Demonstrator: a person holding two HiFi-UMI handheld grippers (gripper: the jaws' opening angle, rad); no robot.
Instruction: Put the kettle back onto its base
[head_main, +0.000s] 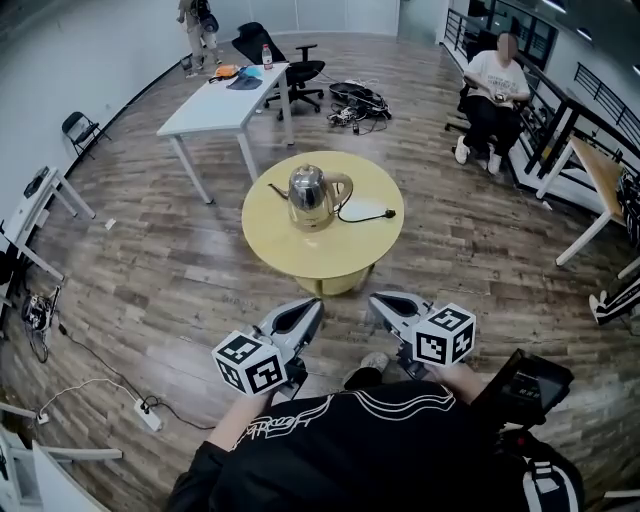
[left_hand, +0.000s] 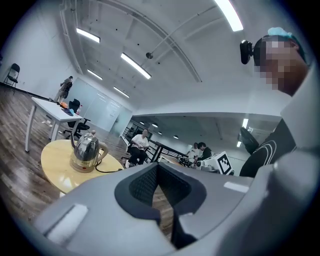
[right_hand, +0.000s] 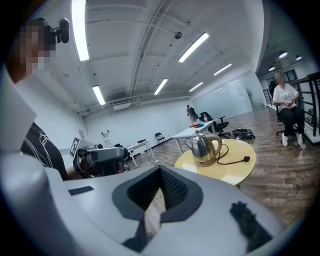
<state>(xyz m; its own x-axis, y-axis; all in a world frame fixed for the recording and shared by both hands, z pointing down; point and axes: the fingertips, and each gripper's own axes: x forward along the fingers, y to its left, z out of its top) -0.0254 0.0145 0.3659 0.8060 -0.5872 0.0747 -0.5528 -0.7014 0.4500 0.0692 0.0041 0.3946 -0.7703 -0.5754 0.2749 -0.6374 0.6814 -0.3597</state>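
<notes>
Held near, well short of the far round table (head_main: 322, 258): left gripper (head_main: 313, 305) and right gripper (head_main: 377, 299), jaws together, empty. Kettle (head_main: 312, 190) apparently already seated on base (head_main: 313, 222); next, likely only a check.

Open office-lab: white desk (head_main: 222, 103), swivel chair (head_main: 292, 66), strip lights (right_hand: 79, 27).

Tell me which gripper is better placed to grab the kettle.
Right, probably. The kettle has its handle toward the right gripper, spout toward the left gripper. Both are shut and short of the table.
</notes>
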